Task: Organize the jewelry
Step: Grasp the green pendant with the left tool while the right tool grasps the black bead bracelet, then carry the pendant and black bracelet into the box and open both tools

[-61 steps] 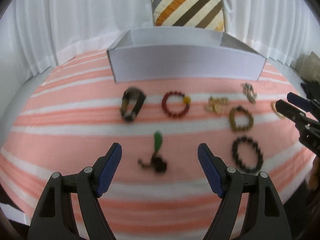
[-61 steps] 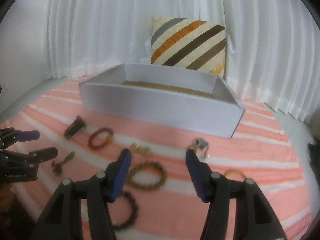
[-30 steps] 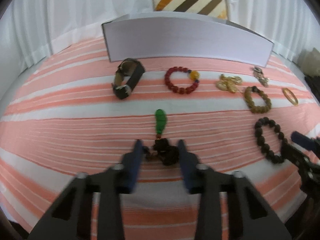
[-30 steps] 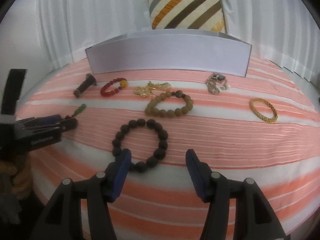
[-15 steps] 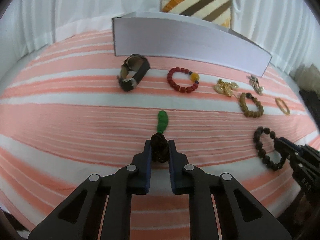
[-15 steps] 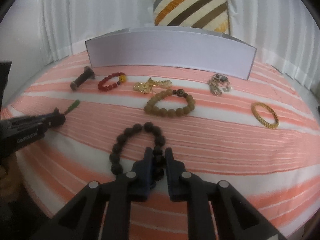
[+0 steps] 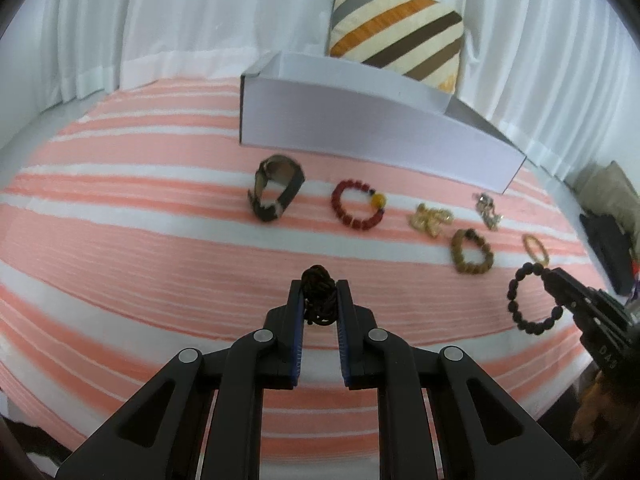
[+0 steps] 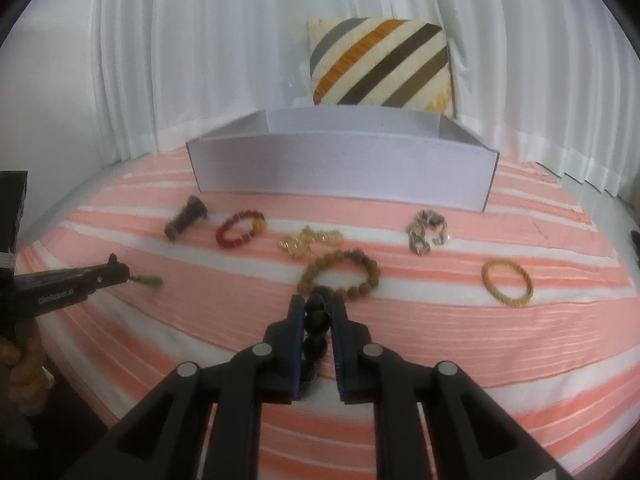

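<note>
Left wrist view: left gripper fingers clamped on the black cord bundle of the pendant, held above the pink-and-white striped cloth. Wide bare cloth to the left and near side. Cloth's far edge meets the white curtain; right edge drops off near dark items, too blurred to identify. Grey box sits far-centre, open top, striped cushion behind it. In a row in front of the box: watch, red bead bracelet, gold chain, silver piece. Nearer and right: brown bead bracelet, gold bangle. Right gripper enters from the right edge, fingers closed on the black bead bracelet, which hangs as an open loop.

Right wrist view: right gripper fingers pinched on the black bead bracelet; beads stacked between the fingers, dark and round. Brown bead bracelet is just beyond the tips. Gold bangle to the right, silver piece and gold chain farther. Left gripper at the left edge, green pendant sticking out from its tips. Bare cloth on the near right. Box front wall faces the camera, interior not visible.
</note>
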The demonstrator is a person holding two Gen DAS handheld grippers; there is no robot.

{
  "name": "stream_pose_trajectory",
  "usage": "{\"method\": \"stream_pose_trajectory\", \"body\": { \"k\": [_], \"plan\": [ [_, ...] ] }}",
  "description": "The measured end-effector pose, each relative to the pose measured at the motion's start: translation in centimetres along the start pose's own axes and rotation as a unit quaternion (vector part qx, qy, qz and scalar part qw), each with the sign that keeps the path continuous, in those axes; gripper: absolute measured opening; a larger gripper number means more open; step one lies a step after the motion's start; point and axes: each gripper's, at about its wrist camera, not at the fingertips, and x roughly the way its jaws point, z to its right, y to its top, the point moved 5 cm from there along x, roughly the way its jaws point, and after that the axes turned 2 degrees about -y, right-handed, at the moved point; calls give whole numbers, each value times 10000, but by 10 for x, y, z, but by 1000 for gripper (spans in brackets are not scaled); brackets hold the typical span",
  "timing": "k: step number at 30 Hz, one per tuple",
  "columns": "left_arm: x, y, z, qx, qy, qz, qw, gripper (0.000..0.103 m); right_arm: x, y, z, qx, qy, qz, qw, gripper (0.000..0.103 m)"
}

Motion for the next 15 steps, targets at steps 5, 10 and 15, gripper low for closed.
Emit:
{"method": "stream_pose_trajectory", "body": {
  "k": [5, 10, 15],
  "plan": [
    [-8, 19, 17, 49, -22, 25, 10000, 13, -10, 17, 7, 107, 76, 136, 9998, 13],
    [-17, 43, 40, 151, -74, 152, 9997, 13, -14, 34, 18, 166, 64, 252, 9995, 13],
    [-17, 69, 54, 200, -99, 185, 9996, 13, -12, 52, 26, 188, 64, 320, 9993, 13]
  ]
}}
